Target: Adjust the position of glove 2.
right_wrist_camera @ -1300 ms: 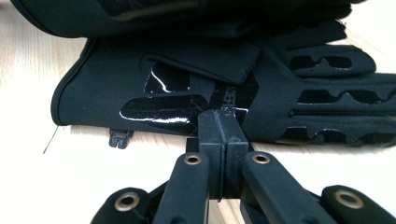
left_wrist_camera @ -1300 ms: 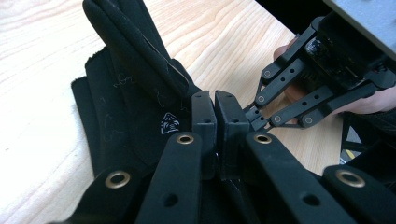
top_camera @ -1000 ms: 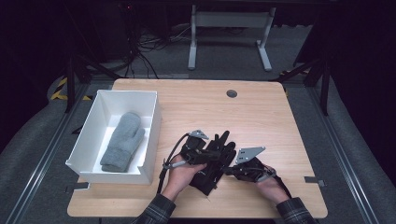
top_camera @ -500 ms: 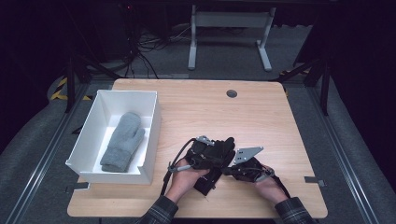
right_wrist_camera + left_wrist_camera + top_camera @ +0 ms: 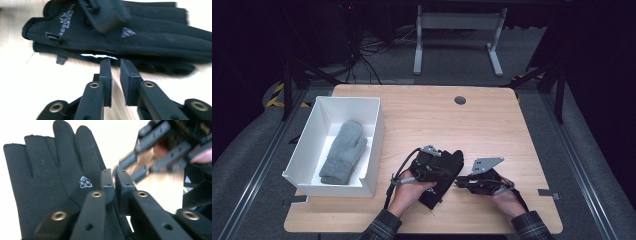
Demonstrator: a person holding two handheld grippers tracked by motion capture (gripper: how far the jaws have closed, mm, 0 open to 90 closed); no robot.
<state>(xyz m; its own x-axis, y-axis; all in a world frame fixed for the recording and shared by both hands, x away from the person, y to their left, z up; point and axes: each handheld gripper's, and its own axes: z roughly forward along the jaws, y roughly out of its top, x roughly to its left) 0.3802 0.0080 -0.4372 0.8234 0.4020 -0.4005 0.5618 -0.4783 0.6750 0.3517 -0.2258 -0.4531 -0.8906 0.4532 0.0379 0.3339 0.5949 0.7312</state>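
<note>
Two grippers at a black glove, lower centre of the table

At left a white box (image 5: 307,150) holds a grey mitten (image 5: 343,152); the left gripper (image 5: 432,161) is clamped on the black glove (image 5: 447,167); the right gripper (image 5: 460,182), just beside it, has just been opening, jaws narrowly parted with nothing between them.

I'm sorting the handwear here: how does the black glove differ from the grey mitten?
The black glove has separate fingers and a small printed logo; the grey mitten is fuzzy knit with one thumb. The glove lies on the bare table, under the left gripper; the mitten lies alone inside the white box. Both lie flat.
</note>
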